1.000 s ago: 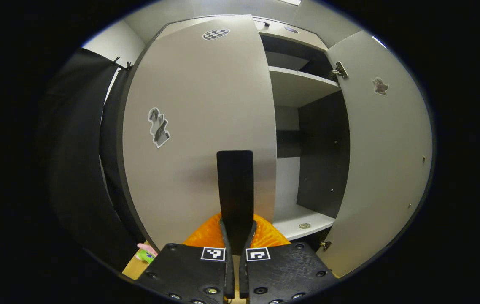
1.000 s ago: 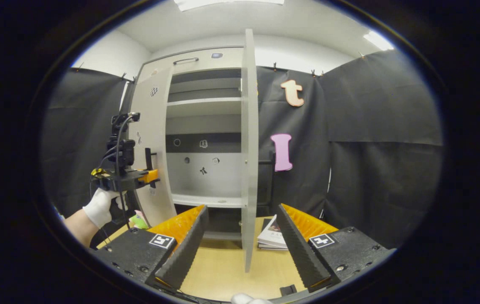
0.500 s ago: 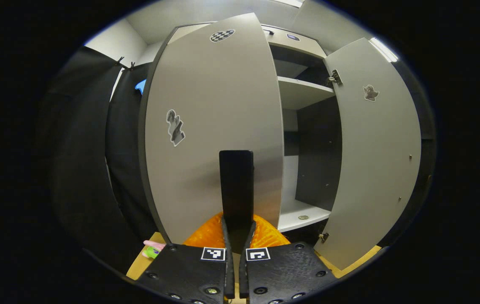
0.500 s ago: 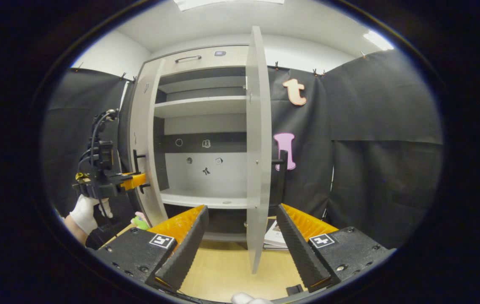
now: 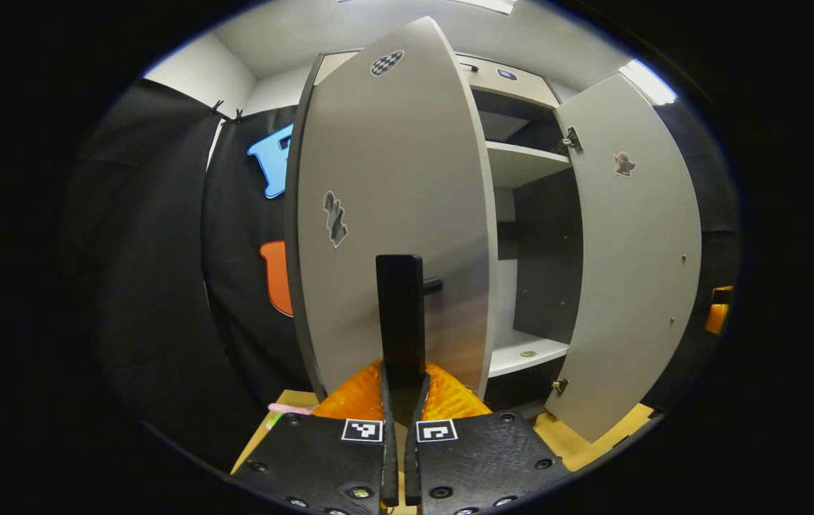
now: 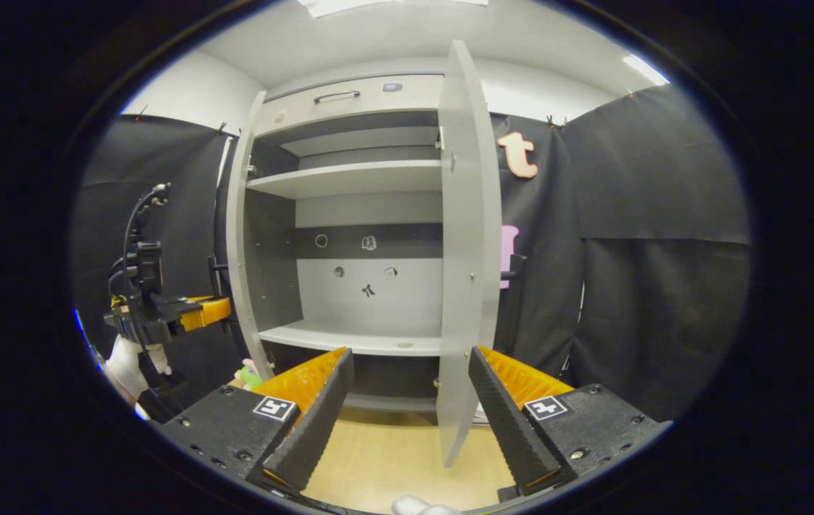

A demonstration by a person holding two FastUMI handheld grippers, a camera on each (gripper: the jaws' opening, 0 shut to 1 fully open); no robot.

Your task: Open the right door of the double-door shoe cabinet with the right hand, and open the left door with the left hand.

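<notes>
Left tongs (image 5: 400,372) clamped on the handle (image 5: 400,315) of the left door (image 5: 393,207); both fingers pinch the dark vertical bar from either side. The left tongs also show in the right gripper view (image 6: 196,312), held by a gloved hand (image 6: 128,357) out beside the cabinet's (image 6: 350,96) left edge. Door stands swung well out from the cabinet, roughly edge-on in the right gripper view.

Right tongs (image 6: 410,400) apart, holding nothing, fingers either side of the right door (image 6: 468,250) edge but not touching it. Right door swung wide, its handle (image 6: 514,261) peeking out behind it. Shelves (image 6: 350,179) inside bare except small stickers on the back panel.

Handling, as a guess: doors are stiff flat panels, light to moderate, swinging on hinges (image 5: 573,137), so they move in an arc only; pull must follow the arc, not straight back. Handle is a thin rigid bar, smooth, best pinched mid-length as now. Slip along the bar is the likely risk if the pull angle drifts. Nothing fragile; cabinet sits on the desk (image 6: 385,465) and could shift if yanked.

Both doors look about fully open; task near done.
</notes>
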